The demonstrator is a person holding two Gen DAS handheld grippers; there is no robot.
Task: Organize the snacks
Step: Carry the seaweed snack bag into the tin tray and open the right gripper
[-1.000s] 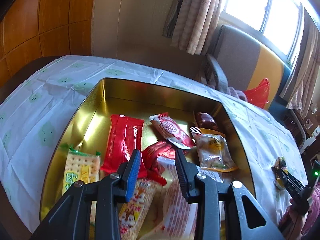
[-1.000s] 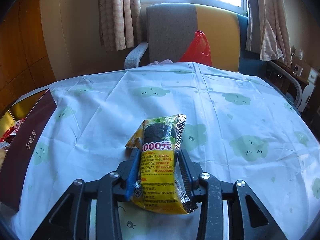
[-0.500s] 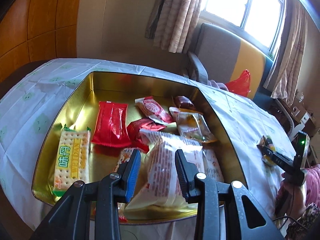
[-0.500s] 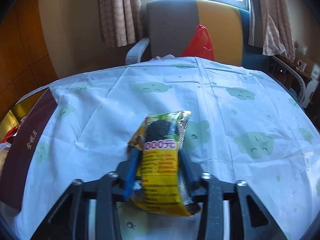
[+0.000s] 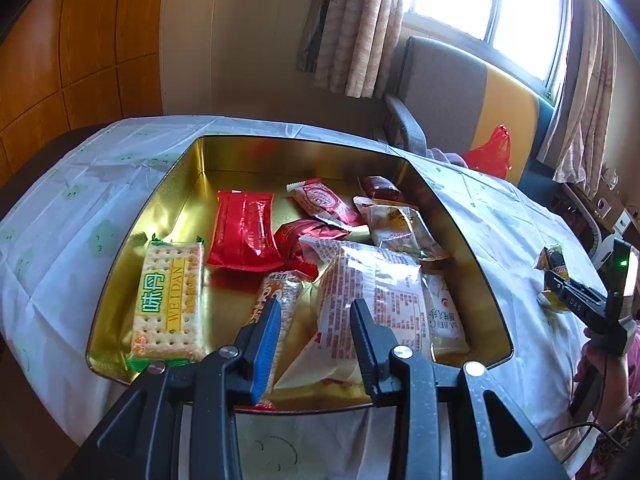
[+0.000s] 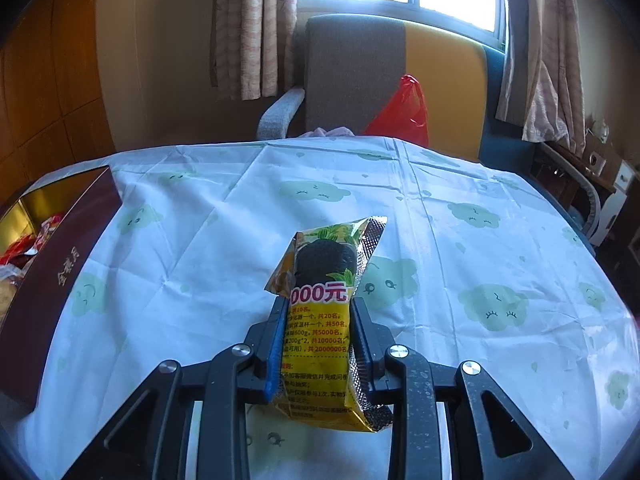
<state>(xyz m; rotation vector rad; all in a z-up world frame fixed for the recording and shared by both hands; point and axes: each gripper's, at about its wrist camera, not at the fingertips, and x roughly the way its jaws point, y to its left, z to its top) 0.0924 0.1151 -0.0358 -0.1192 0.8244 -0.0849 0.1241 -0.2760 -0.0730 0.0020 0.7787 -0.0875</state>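
A gold tin box (image 5: 168, 196) sits on the table and holds several snack packets: a Weidan cracker pack (image 5: 168, 300), a red packet (image 5: 244, 232) and a large clear-wrapped pastry (image 5: 372, 296). My left gripper (image 5: 314, 320) is open and empty, above the box's near edge. My right gripper (image 6: 316, 320) is shut on a yellow snack packet (image 6: 324, 308) and holds it lifted above the tablecloth. It also shows at the right of the left wrist view (image 5: 554, 264). The box's dark red outer wall (image 6: 52, 280) is at the far left of the right wrist view.
The table wears a white cloth with green cloud prints (image 6: 440, 240). An armchair (image 6: 360, 76) with a red plastic bag (image 6: 400, 112) stands behind the table under the window. Furniture stands at the far right (image 6: 600, 184).
My left gripper has pulled back and up from the box, empty. My right gripper has closed on the yellow packet and raised it off the cloth.
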